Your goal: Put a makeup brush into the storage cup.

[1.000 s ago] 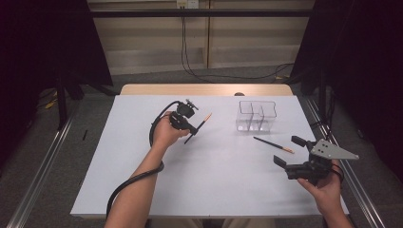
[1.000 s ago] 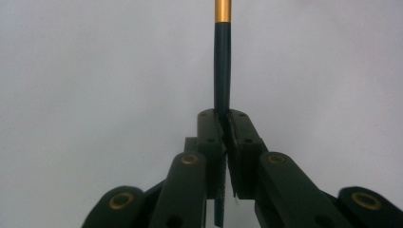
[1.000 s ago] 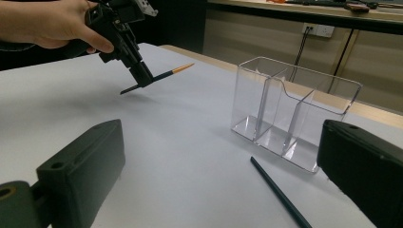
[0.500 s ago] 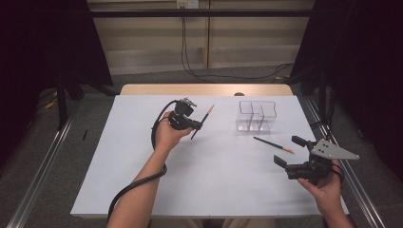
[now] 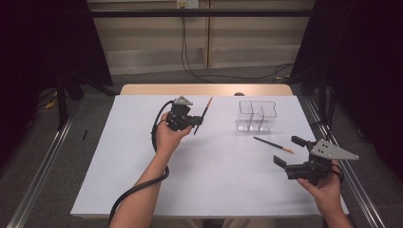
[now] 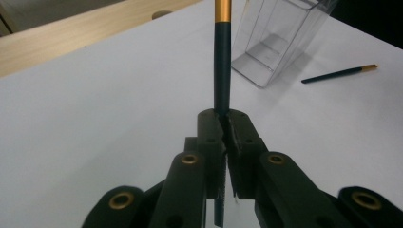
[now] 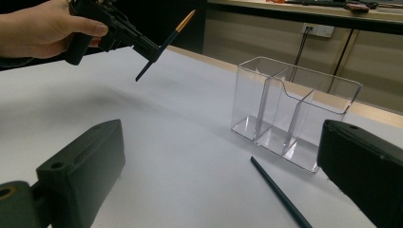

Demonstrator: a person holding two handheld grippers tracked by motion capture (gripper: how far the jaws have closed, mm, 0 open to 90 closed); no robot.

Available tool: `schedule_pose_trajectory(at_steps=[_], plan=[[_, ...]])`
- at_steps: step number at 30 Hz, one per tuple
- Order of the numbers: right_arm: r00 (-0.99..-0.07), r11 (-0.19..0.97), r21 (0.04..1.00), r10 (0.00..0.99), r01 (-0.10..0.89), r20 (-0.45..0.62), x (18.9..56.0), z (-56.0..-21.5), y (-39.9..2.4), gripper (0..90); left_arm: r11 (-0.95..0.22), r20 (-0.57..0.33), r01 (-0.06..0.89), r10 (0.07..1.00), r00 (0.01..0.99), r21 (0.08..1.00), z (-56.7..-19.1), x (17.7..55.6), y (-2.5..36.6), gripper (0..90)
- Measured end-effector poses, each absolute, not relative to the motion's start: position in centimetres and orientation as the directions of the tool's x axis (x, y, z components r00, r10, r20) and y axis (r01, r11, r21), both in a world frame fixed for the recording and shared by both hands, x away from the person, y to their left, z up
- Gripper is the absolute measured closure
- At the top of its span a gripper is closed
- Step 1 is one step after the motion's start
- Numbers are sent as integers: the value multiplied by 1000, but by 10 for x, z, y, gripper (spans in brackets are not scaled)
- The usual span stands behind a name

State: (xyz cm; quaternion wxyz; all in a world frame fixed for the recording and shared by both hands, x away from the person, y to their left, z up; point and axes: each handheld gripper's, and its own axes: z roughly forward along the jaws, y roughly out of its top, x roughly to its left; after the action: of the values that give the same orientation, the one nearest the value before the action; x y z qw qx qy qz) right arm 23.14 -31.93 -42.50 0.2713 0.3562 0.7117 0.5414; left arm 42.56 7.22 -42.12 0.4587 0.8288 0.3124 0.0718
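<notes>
Brush [image 5: 203, 114] in left hand-held gripper [image 5: 196, 121] (clamped)

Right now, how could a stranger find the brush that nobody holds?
Start at the clear holder on the white table. Just in front of it, toward the right gripper, a dark brush lies flat. Unlike the other brush, clamped in the left gripper and raised, it rests free.

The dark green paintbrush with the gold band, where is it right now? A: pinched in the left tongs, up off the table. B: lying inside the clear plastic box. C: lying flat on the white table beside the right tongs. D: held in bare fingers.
A: the left tongs are shut on the dark green paintbrush with the gold band, and the right gripper view shows it lifted above the white table.
</notes>
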Motion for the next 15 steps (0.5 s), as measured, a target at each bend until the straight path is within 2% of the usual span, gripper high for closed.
schedule_pose_trajectory(at_steps=[7,15], plan=[[-600,157,964,800,212,2,232,-425,-319,16,-305,-178,419,586,790,855,-421,420,76,850],[-601,160,964,799,212,0,231,-425,-319,16,-272,-162,376,579,799,886,-419,415,75,850]])
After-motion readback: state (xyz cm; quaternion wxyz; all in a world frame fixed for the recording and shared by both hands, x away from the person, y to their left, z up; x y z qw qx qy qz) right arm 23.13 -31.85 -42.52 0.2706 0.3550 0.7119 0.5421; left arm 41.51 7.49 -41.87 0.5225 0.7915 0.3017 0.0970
